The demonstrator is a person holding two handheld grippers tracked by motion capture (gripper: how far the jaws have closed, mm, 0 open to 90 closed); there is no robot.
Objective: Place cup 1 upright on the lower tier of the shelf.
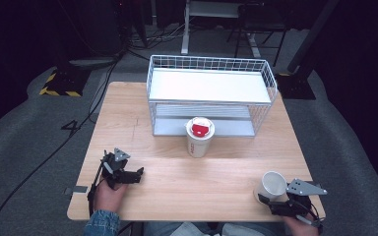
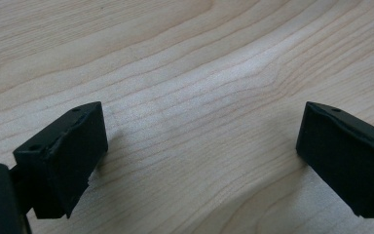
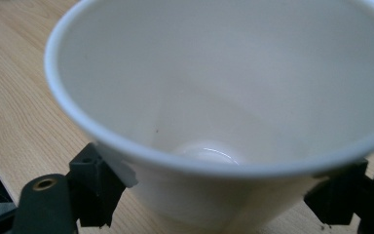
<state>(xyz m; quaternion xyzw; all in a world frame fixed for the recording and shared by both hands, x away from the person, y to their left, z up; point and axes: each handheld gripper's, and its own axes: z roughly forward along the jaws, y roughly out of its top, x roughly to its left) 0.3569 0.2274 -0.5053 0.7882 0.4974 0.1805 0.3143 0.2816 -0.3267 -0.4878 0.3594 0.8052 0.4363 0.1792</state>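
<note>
Lidded cup before wire rack; white cup near right.

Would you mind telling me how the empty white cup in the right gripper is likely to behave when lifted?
The white cup looks thin-walled and empty, so probably light and easily crushed. Its smooth, tapered sides could slip between the fingers. Its wide mouth suggests it may tip easily.

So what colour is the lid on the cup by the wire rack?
Red in the middle with a white rim, on the lidded cup; the high view shows it best.
</note>
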